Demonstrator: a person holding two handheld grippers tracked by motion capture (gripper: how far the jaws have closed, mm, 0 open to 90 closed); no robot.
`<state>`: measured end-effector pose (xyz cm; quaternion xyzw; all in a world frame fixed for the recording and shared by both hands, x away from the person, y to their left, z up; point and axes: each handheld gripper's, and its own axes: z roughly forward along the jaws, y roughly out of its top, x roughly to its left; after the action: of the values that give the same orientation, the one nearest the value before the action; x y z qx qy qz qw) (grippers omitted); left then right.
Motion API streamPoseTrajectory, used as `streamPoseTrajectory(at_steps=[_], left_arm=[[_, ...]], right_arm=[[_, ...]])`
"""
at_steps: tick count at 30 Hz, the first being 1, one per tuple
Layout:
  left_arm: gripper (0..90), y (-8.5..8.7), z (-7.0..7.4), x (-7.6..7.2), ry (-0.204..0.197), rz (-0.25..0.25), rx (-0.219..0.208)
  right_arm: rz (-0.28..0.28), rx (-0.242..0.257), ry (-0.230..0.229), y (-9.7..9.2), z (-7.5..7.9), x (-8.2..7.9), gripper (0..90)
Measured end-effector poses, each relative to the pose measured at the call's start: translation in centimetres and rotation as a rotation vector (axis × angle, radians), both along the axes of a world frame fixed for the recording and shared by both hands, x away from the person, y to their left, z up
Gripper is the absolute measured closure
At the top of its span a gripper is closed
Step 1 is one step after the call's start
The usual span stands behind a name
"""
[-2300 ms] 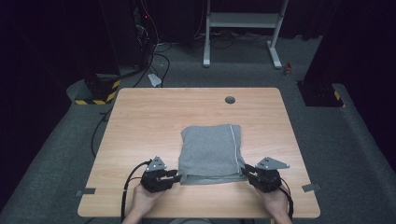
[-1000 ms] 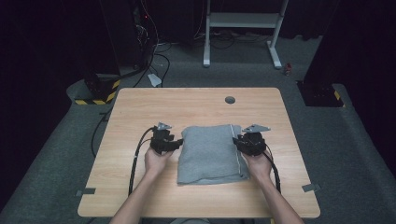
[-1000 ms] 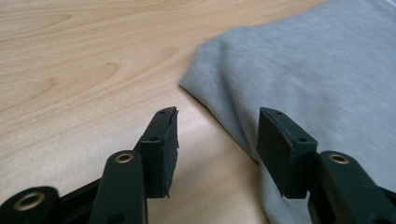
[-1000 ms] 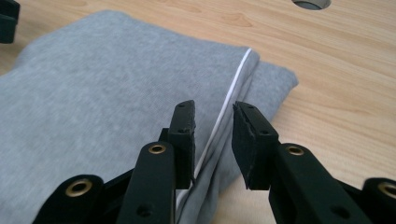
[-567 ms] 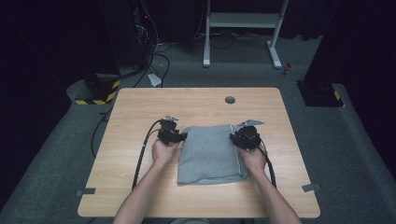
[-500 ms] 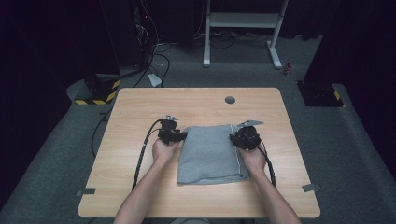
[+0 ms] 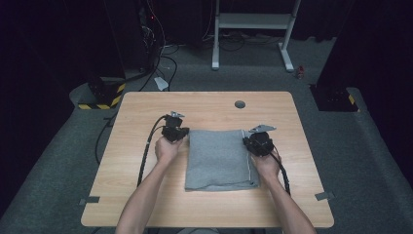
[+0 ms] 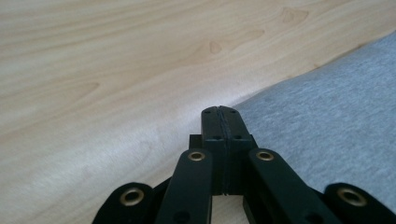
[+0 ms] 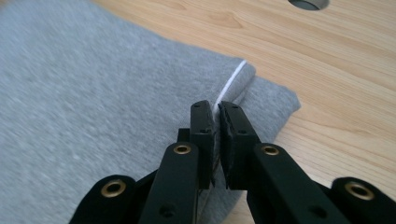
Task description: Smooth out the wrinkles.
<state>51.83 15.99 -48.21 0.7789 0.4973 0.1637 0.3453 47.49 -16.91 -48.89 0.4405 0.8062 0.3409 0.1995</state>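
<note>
The grey folded cloth [image 7: 220, 158] lies flat in the middle of the wooden table [image 7: 146, 204], a tidy rectangle, so the folding looks partly done, with perhaps another fold left. Its long axis runs from the person's side toward the far edge. The left gripper [image 8: 218, 112] has just been closing and is pinched tight at the cloth's far left corner (nothing visible between the jaws). The right gripper [image 9: 216, 109] has also been closing, onto the far right edge by the white seam [image 9: 231, 79].
</note>
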Motion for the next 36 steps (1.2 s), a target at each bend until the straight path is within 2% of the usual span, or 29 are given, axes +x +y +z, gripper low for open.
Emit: streamPoseTrajectory(at_steps=[1, 2, 3, 4, 5, 6, 7, 8, 9, 10, 11, 12, 13, 15, 16, 18, 20, 22, 23, 24, 26, 29, 30, 32, 34, 36], left_arm=[[88.6, 0.0, 0.0, 0.0, 0.000, 0.000, 0.000], [82.9, -0.2, -0.1, 0.2, 0.000, 0.011, 0.013], [82.9, -0.4, -0.2, 0.2, -0.005, 0.027, 0.017], [69.6, -0.9, -0.3, -0.1, 0.000, 0.010, -0.036], [63.9, -0.9, -0.3, -0.1, 0.000, 0.010, -0.036], [59.3, -1.3, -0.1, -0.5, -0.019, -0.008, -0.046], [59.3, -1.7, 0.1, -1.1, -0.044, -0.032, -0.051], [55.2, -2.8, 0.5, -2.4, -0.076, -0.100, -0.077], [53.4, -2.8, 0.5, -2.4, -0.076, -0.100, -0.077], [51.9, -4.1, 0.6, -3.6, -0.094, -0.163, -0.079], [50.9, -4.1, 0.6, -3.6, -0.094, -0.163, -0.079], [49.9, -5.3, 0.3, -4.5, -0.093, -0.204, -0.070], [49.2, -5.7, 0.0, -4.7, -0.095, -0.219, -0.059], [48.1, -5.9, -0.3, -4.8, -0.088, -0.220, -0.057], [47.8, -5.8, -1.4, -4.9, -0.051, -0.214, -0.042], [44.6, -4.8, -2.6, -4.9, -0.017, -0.202, -0.073], [40.0, -3.9, -3.0, -5.3, 0.014, -0.162, -0.126], [40.0, -3.6, -2.7, -6.0, -0.004, -0.172, -0.089], [40.2, -3.6, -2.7, -6.0, -0.004, -0.172, -0.089], [40.6, -3.3, -2.4, -6.6, -0.017, -0.166, -0.061], [40.7, -3.1, -2.3, -6.9, -0.015, -0.158, -0.061], [40.7, -2.8, -1.9, -8.0, -0.041, -0.168, -0.044], [40.4, -2.9, -1.7, -8.9, -0.055, -0.198, -0.026], [39.8, -3.1, -1.8, -9.4, -0.055, -0.204, -0.024], [39.4, -3.4, -2.0, -10.6, -0.071, -0.222, 0.004], [39.4, -3.5, -2.2, -11.3, -0.073, -0.217, 0.027]], right_arm=[[0.000, 0.000, 0.000, 0.0, 0.0, 0.0, 83.9], [-0.005, -0.031, 0.007, 0.2, -0.7, 0.4, 78.4], [-0.005, -0.031, 0.007, 0.2, -0.7, 0.4, 78.4], [-0.020, -0.061, -0.002, 0.5, -1.1, 0.5, 69.5], [-0.020, -0.061, -0.002, 0.5, -1.1, 0.5, 69.5], [-0.019, -0.044, -0.020, 0.4, -0.6, 0.1, 65.8], [-0.019, -0.044, -0.020, 0.4, -0.6, 0.1, 65.8], [-0.005, -0.030, -0.071, 0.5, 0.3, -0.6, 65.6], [-0.005, -0.030, -0.071, 0.5, 0.3, -0.6, 65.6], [0.021, 0.020, -0.086, 0.8, 1.0, -1.2, 65.8], [0.021, 0.020, -0.086, 0.8, 1.0, -1.2, 65.8], [0.069, 0.051, -0.067, 1.4, 1.0, -1.5, 65.7], [0.089, 0.038, -0.063, 1.8, 0.7, -1.5, 65.4], [0.102, 0.030, -0.047, 2.1, 0.3, -1.4, 64.6], [0.112, 0.025, -0.016, 2.3, -0.6, -1.2, 63.7], [0.102, 0.071, 0.007, 1.5, -1.0, -1.2, 62.5], [0.094, 0.068, 0.025, 0.6, -1.2, -1.4, 61.6], [0.098, 0.057, 0.020, -0.1, -1.5, -1.9, 61.3], [0.098, 0.057, 0.020, -0.1, -1.5, -1.9, 61.3], [0.082, 0.036, 0.011, -0.5, -1.4, -2.5, 58.7], [0.074, 0.021, 0.004, -0.9, -1.3, -2.9, 58.1], [0.070, 0.024, -0.001, -1.3, -1.3, -3.3, 57.6], [0.071, 0.021, -0.006, -1.5, -1.4, -3.9, 56.5], [0.071, 0.026, -0.008, -1.6, -1.4, -4.2, 55.9], [0.078, 0.038, -0.025, -1.7, -1.3, -5.3, 54.0], [0.087, 0.041, -0.028, -1.7, -1.3, -6.0, 53.1]])
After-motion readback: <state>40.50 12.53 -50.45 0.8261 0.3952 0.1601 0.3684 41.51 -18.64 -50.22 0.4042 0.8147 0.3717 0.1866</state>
